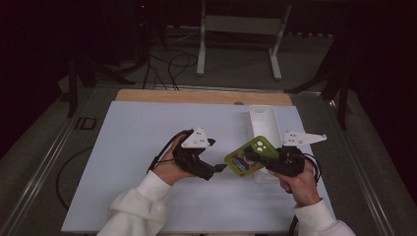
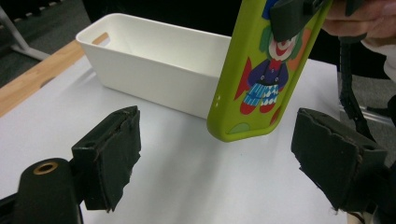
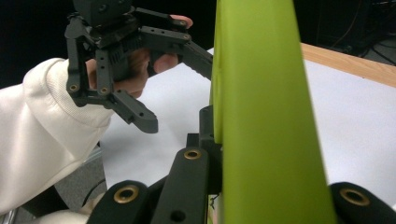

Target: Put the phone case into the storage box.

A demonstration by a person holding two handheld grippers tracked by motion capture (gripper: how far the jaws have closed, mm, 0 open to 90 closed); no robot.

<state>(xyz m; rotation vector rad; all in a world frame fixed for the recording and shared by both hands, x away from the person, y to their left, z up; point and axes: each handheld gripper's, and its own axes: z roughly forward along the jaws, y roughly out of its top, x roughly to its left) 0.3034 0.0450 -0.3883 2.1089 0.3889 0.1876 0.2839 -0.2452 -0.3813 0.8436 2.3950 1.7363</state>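
The right gripper (image 1: 265, 160) has its jaws clamped on a green phone case (image 1: 246, 156) with a clown picture, holding it up off the tabletop (image 1: 137, 137). Just behind the case sits a white bin (image 2: 154, 70) — what shows of its inside looks bare. The left gripper (image 1: 216, 169) hangs with jaws spread wide, the case's lower end just ahead of them — untouched.
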